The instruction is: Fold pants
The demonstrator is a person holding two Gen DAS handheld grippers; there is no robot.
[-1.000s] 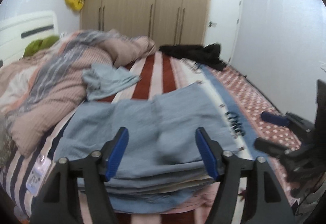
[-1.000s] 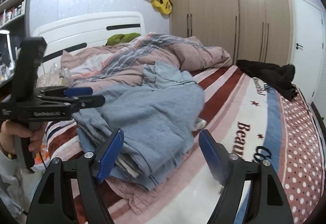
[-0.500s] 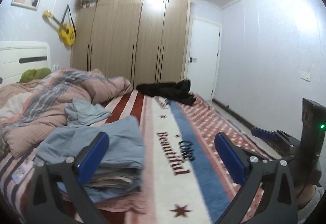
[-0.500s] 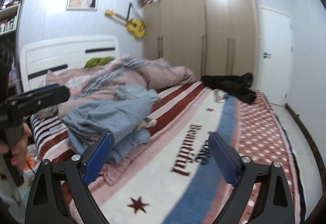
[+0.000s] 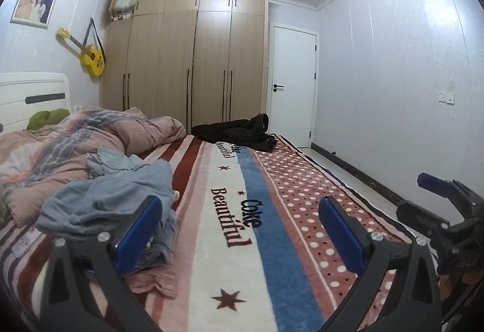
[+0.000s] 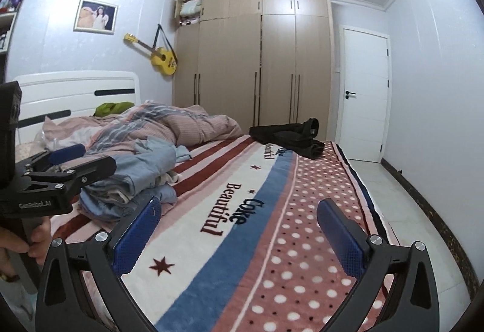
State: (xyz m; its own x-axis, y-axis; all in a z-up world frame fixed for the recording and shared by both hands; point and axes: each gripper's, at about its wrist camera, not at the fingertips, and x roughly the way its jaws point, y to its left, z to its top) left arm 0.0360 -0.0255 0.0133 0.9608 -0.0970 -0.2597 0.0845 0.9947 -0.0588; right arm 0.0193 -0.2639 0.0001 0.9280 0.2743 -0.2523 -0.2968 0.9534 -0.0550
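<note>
Both claws are spread wide with nothing between their blue pads: the left gripper (image 5: 240, 226) fills the bottom of its own view, and the right gripper (image 6: 239, 229) does the same in its view, each held above the blanket without touching cloth. Light blue pants (image 5: 109, 199) lie in a loose, folded stack at the lower left of the left wrist frame, just behind the left claw's left finger; in the right wrist frame the same stack (image 6: 133, 177) sits left of centre. Beneath everything spreads a striped and dotted blanket (image 6: 242, 211) lettered "Coke Beautiful". A rumpled pink quilt (image 5: 90, 138) is bunched at the left, beyond the stack. Dark clothing (image 5: 239, 132) rests at the blanket's far end, centre frame. Behind stand a wooden wardrobe (image 5: 193, 53), a white door (image 5: 292, 84) and a yellow guitar (image 5: 87, 55) on the upper left wall.
</note>
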